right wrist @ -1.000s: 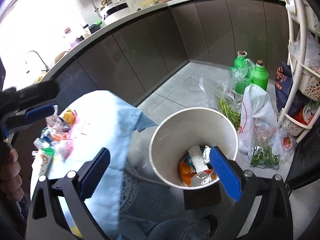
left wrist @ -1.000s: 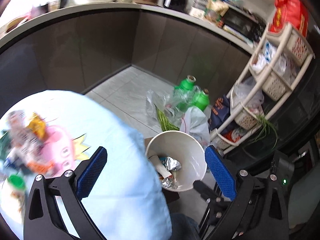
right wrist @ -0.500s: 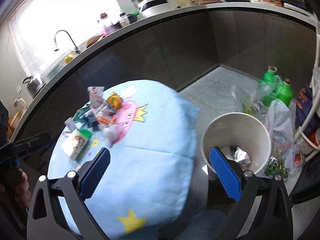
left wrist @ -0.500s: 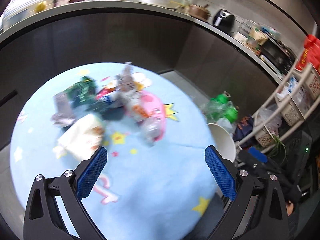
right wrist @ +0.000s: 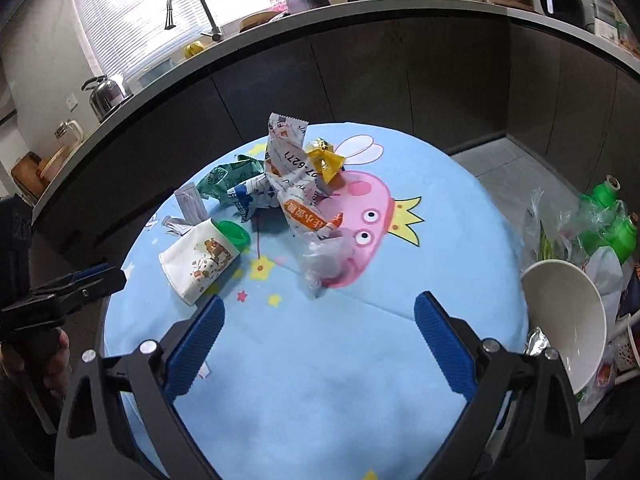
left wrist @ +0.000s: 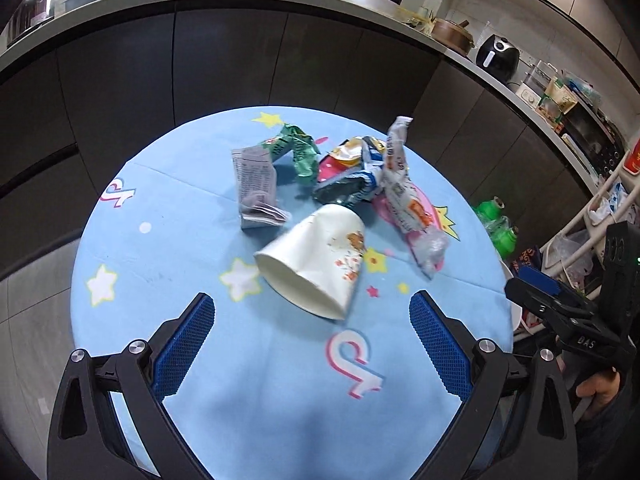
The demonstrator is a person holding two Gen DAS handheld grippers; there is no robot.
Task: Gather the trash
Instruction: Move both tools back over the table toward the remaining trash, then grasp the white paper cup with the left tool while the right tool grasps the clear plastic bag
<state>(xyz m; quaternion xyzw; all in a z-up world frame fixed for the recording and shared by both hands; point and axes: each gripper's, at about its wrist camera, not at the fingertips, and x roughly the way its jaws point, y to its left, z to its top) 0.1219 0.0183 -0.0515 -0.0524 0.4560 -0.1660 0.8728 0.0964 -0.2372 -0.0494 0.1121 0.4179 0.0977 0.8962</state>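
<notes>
We held both claws wide apart and empty over the round table's blue cartoon cloth [left wrist: 168, 248]; the right gripper [right wrist: 318, 334] had just narrowed slightly, the left gripper [left wrist: 312, 338] gaped. Just beyond the left one a white paper cup [left wrist: 316, 260] lay on its side. Crumpled wrappers [left wrist: 356, 168] were heaped behind the cup. A white bin [right wrist: 568, 312] stood off the table's right edge.

Two wrist views, angled down, sharing the littered table [left wrist: 168, 240].

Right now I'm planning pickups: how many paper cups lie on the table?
1. The paper cup lies on its side near the table's middle, beside the wrappers; they could hide more.
</notes>
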